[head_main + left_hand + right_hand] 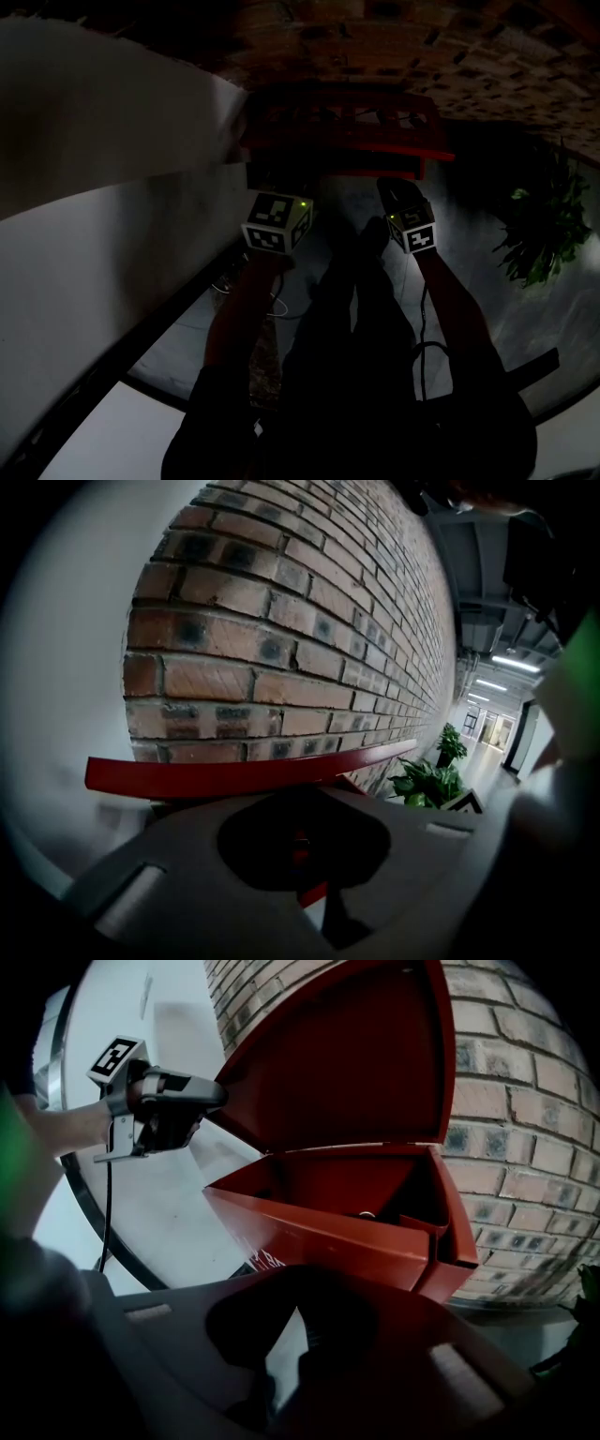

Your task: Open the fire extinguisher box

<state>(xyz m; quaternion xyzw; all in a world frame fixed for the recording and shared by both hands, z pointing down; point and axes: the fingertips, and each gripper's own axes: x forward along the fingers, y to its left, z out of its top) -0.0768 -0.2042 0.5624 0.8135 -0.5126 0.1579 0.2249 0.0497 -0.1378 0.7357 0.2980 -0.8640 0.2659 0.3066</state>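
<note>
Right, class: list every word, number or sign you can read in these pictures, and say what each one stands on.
White lettering on the box front: mostly hidden, unreadable.
Left cube and right cube: black-and-white square patterns only, no words.
Lid: no text.

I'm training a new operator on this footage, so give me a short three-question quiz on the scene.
1. True or false: the red box has its lid shut.
2. What meets the lid's left edge? A the left gripper; B the other one; C nothing.
3. Fill in: the box stands against a ___ wall.

Key: 1 false, the lid is raised; 2 A; 3 brick.
</note>
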